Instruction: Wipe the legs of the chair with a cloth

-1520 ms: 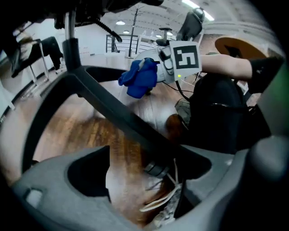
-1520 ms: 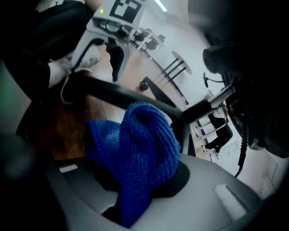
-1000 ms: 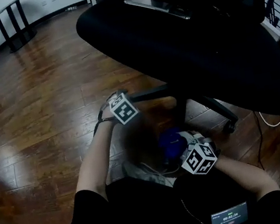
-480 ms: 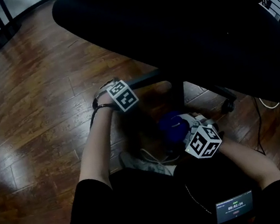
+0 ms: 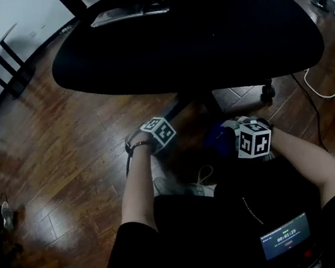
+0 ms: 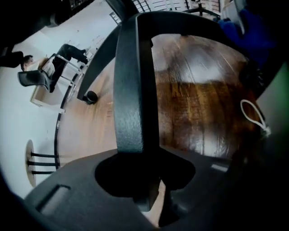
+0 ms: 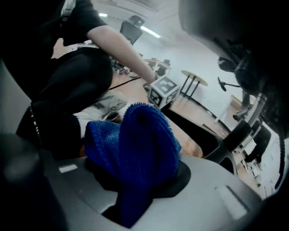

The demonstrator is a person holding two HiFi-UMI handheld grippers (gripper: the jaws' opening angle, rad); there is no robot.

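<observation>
The black office chair (image 5: 182, 37) fills the top of the head view, with a caster (image 5: 267, 90) showing under its seat. One black chair leg (image 6: 131, 90) runs straight up the left gripper view to a caster (image 6: 90, 97). My left gripper (image 6: 151, 180) sits over this leg; its jaws have just been closing and the leg lies between them. In the head view the left gripper (image 5: 162, 124) is at the seat's shadowed edge. My right gripper (image 7: 135, 189) is shut on a bunched blue cloth (image 7: 144, 144), held just right of it, cloth (image 5: 219, 137) towards the chair base.
A white cable (image 5: 334, 94) snakes over the wood floor at the right. Black-legged tables (image 5: 0, 57) stand by the wall at far left. The person's shoe with white laces (image 5: 190, 187) lies between the two arms. A small screen (image 5: 285, 236) hangs on the chest.
The left gripper has dropped and tipped down onto the chair leg. The right gripper with the cloth has shifted right, closer to the chair base. The head view has swung, showing more of the seat.
</observation>
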